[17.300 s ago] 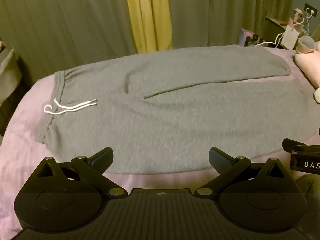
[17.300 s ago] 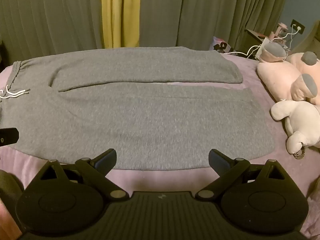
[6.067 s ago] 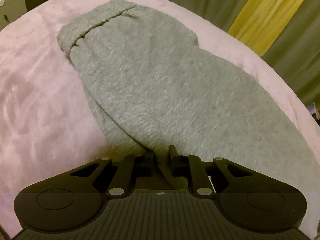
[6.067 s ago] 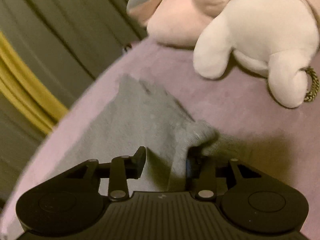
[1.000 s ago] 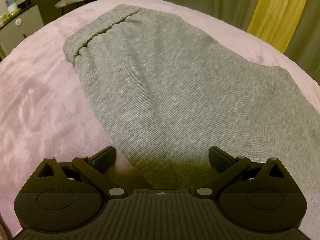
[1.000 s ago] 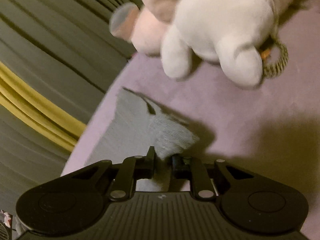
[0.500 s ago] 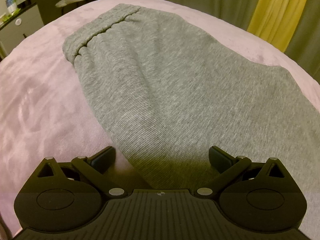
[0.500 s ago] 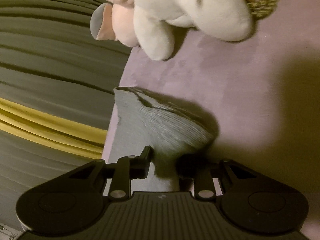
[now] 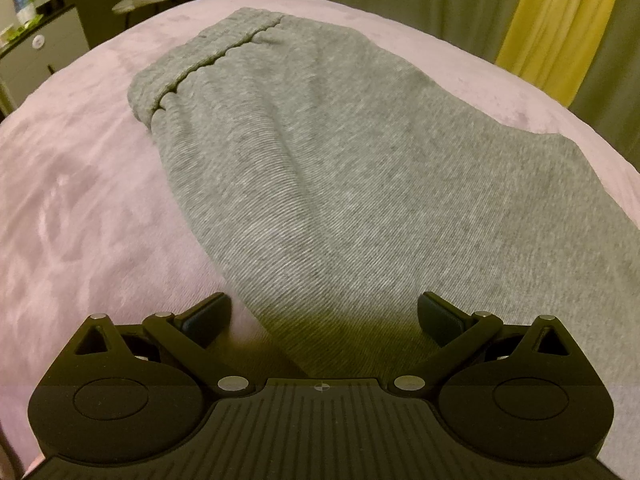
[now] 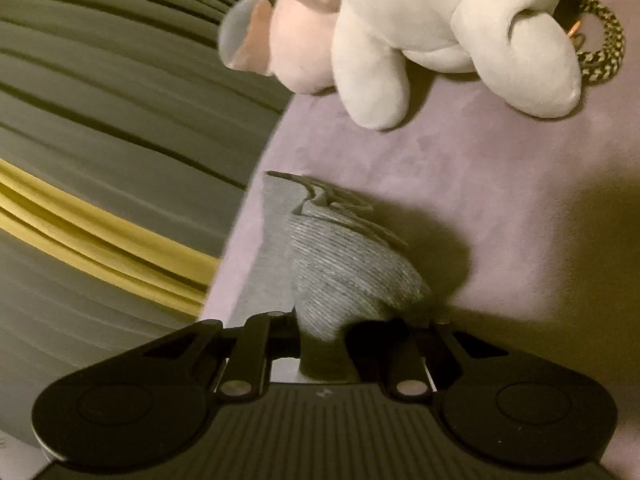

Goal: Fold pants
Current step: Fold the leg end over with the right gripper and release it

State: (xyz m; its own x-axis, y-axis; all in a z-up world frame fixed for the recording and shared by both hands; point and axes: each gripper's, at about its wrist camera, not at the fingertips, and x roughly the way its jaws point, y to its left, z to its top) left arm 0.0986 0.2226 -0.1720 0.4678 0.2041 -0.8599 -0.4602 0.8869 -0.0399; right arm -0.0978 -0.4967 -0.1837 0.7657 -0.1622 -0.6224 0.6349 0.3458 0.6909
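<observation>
The grey sweatpants (image 9: pixel 340 168) lie folded lengthwise on the pink bed cover (image 9: pixel 80 208), waistband at the far left. My left gripper (image 9: pixel 322 314) is open and empty, its fingers just above the pants' near edge. In the right wrist view my right gripper (image 10: pixel 322 330) is shut on the pants' leg end (image 10: pixel 340 260), which is bunched and lifted off the cover. The fingertips there are hidden by the cloth.
A white plush toy (image 10: pixel 460 28) and a pink one (image 10: pixel 296 52) lie close beyond the leg end, with a braided key loop (image 10: pixel 600 52). Grey and yellow curtains (image 10: pixel 100 160) hang past the bed edge. A cabinet (image 9: pixel 40 40) stands at the far left.
My right gripper has lifted and turned with the leg end, so the cloth stands up more. The left gripper stays open and has hardly moved.
</observation>
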